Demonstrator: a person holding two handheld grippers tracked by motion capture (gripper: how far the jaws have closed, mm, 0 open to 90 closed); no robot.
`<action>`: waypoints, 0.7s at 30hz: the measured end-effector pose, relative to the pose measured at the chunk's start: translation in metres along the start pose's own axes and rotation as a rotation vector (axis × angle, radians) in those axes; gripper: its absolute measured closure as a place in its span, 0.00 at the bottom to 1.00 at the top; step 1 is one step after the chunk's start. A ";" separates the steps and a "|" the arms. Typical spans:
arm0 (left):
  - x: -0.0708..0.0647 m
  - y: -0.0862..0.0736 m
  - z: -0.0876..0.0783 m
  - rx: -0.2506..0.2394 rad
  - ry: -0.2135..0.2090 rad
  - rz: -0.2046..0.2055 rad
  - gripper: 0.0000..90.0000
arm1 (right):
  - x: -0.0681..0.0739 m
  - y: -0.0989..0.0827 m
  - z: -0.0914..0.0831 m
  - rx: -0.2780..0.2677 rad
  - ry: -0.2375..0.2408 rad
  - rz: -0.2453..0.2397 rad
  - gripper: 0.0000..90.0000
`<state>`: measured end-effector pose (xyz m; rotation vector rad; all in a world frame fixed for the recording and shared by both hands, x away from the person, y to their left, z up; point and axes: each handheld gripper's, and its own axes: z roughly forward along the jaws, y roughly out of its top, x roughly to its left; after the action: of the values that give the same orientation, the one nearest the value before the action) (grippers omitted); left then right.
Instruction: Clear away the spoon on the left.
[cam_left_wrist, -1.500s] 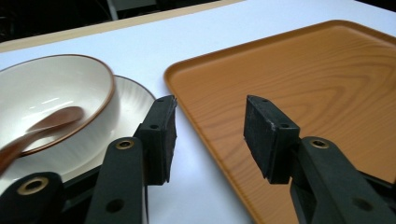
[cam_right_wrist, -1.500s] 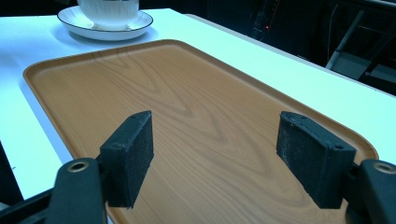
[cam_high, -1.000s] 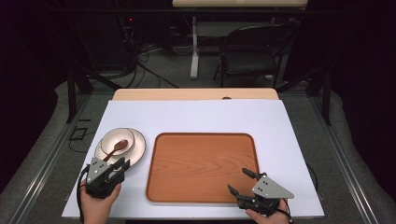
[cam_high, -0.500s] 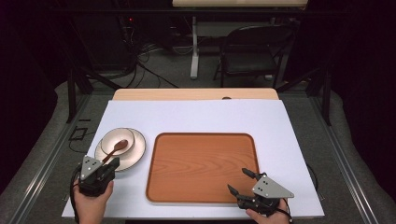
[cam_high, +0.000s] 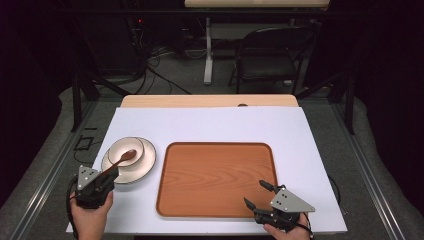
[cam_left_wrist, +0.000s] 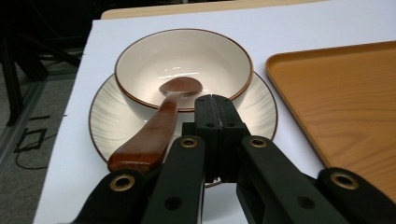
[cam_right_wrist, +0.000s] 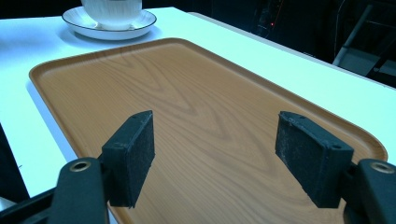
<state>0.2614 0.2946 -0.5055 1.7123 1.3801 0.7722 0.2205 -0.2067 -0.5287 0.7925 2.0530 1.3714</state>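
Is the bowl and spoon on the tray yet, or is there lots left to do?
Nothing looks moved yet. The brown wooden tray is bare. The cream bowl, with the brown wooden spoon in it, sits on its white plate. The left gripper is shut beside the spoon; the right gripper waits open.

Standing behind table: folding chair (cam_high: 272, 55) | trailing over grey floor: cables (cam_high: 165, 70) | glowing in dark rack: red light (cam_high: 140, 21) | showing beyond white sheet: wooden table edge (cam_high: 210, 101)

Wooden tray (cam_high: 216, 180) on white table cover (cam_high: 210, 125), bowl (cam_high: 126, 152) with spoon (cam_high: 118, 161) left of it.
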 end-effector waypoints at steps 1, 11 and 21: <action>0.001 0.000 0.000 0.001 0.007 0.001 1.00 | 0.000 0.000 0.000 0.000 0.001 0.001 0.31; 0.012 0.000 -0.002 -0.007 0.040 -0.028 1.00 | 0.000 0.000 0.000 0.002 -0.004 0.000 0.31; 0.023 0.004 0.003 -0.010 0.072 -0.082 1.00 | 0.001 0.000 0.001 0.004 -0.004 -0.003 0.31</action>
<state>0.2710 0.3162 -0.5042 1.6240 1.4833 0.7997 0.2205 -0.2049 -0.5296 0.7932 2.0542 1.3633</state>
